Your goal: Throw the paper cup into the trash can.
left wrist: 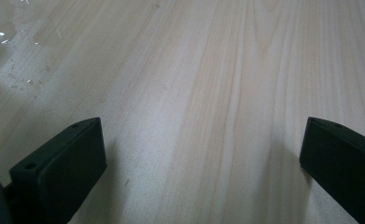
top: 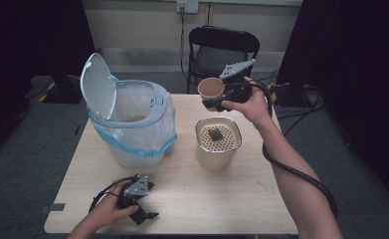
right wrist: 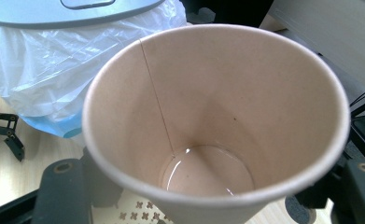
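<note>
A pale wooden table point(top: 182, 199) sits on grey carpet, with a black folding chair point(top: 222, 50) behind it against a light wall and dark curtains closing in on both sides. Up at the far edge, the right gripper point(top: 217, 102) pinches a paper cup point(top: 211, 89) by its lower wall, lifted above the table between the bin point(top: 132, 119) and the perforated canister point(top: 218, 142). In the right gripper view a little clear liquid pools in the cup's bottom, and its 2 jaws are mostly hidden under the rim. The bin's lid stands open, its plastic liner point(top: 154, 117) bulging over the sides; what lies inside is hard to make out. A dark lump rests on the canister's strainer top, too small to identify. Near the front edge, the left gripper point(top: 145, 214) rests low by the wood, fingers spread wide with nothing between them; a few wet drops point(left wrist: 12, 77) glint off to one side.
</note>
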The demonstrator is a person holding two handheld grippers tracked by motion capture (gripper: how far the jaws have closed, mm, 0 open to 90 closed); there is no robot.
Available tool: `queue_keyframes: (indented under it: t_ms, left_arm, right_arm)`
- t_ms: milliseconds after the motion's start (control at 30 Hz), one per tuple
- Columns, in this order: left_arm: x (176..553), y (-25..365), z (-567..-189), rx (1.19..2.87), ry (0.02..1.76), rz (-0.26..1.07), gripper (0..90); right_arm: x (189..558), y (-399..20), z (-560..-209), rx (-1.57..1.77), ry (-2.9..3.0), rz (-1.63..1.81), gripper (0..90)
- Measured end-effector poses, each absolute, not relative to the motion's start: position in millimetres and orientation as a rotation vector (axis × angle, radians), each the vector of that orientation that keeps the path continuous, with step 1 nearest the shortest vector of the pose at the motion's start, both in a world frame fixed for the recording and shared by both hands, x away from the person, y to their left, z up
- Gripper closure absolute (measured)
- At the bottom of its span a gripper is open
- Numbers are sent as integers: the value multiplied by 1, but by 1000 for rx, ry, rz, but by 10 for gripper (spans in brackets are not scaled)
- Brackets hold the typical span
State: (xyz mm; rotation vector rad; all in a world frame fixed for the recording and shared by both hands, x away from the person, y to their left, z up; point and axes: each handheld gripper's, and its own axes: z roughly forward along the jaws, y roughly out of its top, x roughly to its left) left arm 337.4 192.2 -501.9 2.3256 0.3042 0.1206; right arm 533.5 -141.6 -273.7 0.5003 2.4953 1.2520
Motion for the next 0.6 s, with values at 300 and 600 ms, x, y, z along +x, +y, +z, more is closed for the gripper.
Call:
queue_keyframes:
  t_ms: [300,600]
  left_arm:
    - [337,192,-502,2326,304,121,0]
    - [337,192,-502,2324,307,114,0]
  right_arm:
    - [538,-135,-263,501,2507,1258,271]
    - [539,-125,-253,490,2517,1283,270]
